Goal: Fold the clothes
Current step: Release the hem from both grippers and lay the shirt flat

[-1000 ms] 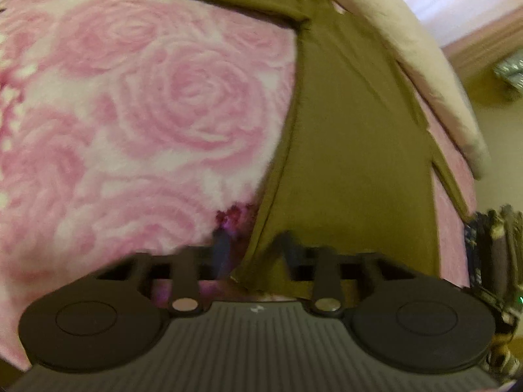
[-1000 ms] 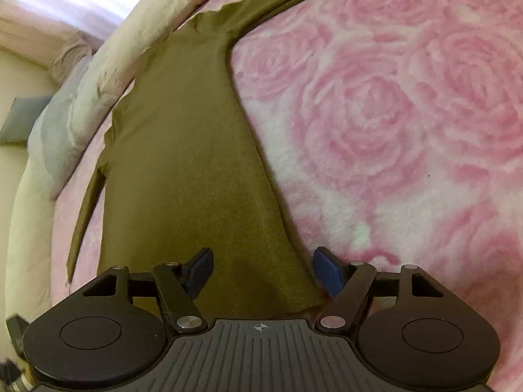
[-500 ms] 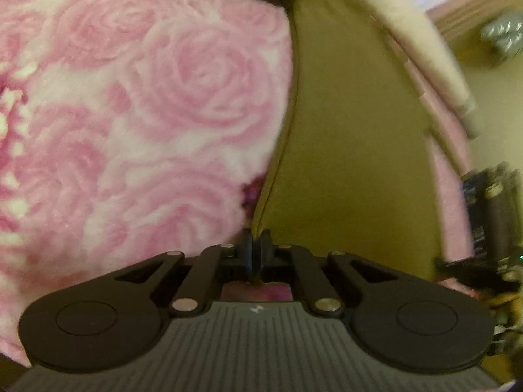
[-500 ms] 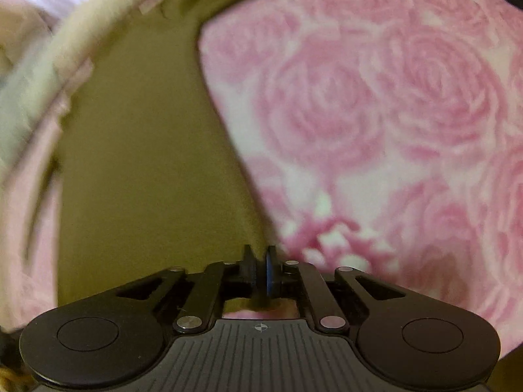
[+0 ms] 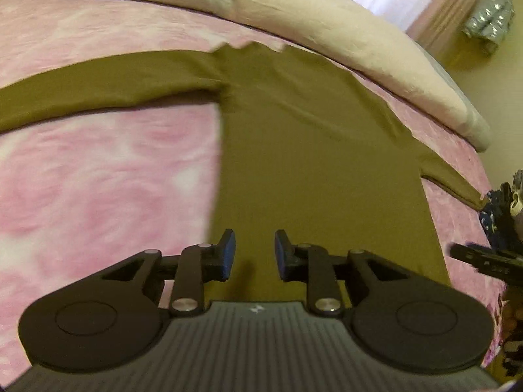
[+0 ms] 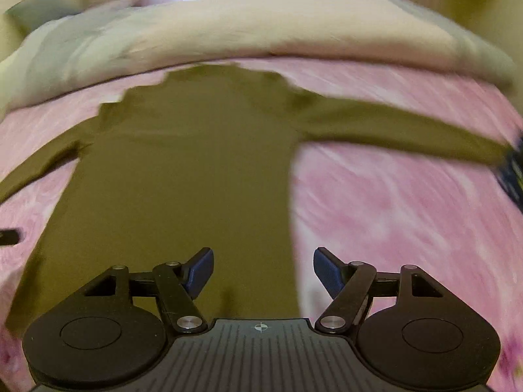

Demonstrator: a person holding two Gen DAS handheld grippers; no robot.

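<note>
I am letting go: the left gripper [image 5: 251,254] and right gripper [image 6: 263,272], just opening, are hanging empty over the olive shirt [image 5: 313,176], which is lying flat, unfolded.

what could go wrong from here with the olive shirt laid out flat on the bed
1. Both sleeves of the olive shirt are spread wide across the pink rose blanket; folding the body first could trap them crooked.
2. The left tongs and right tongs have just been opening, with nothing gripped between them; a low regrasp might pinch the plush blanket along with the hem.
3. The collar lies close to the cream bedding roll, so a fold toward it could snag there.
</note>
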